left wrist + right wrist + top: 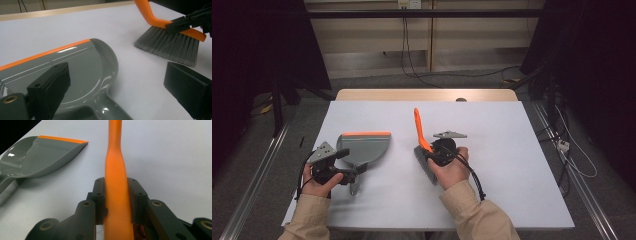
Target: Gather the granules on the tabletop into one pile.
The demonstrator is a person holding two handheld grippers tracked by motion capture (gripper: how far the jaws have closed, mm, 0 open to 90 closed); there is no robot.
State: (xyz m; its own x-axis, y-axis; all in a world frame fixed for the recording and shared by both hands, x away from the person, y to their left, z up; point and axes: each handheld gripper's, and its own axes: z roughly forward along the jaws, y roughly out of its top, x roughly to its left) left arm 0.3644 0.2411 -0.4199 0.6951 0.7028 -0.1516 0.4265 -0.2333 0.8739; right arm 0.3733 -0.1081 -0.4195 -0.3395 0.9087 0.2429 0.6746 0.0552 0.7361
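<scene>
Orange-handled hand brush [421, 137] with grey bristles sits pinched between the pressed-in jaws of the right hand-held gripper [116, 195], its smooth plastic handle running straight ahead of that gripper and its bristles resting on the pale worktop [492, 190]. Left of it, well apart, lies a glossy grey plastic dustpan [364, 147] with an orange front lip. The left hand-held gripper [117, 86] is spread wide above the dustpan's handle end, gripping nothing.
</scene>
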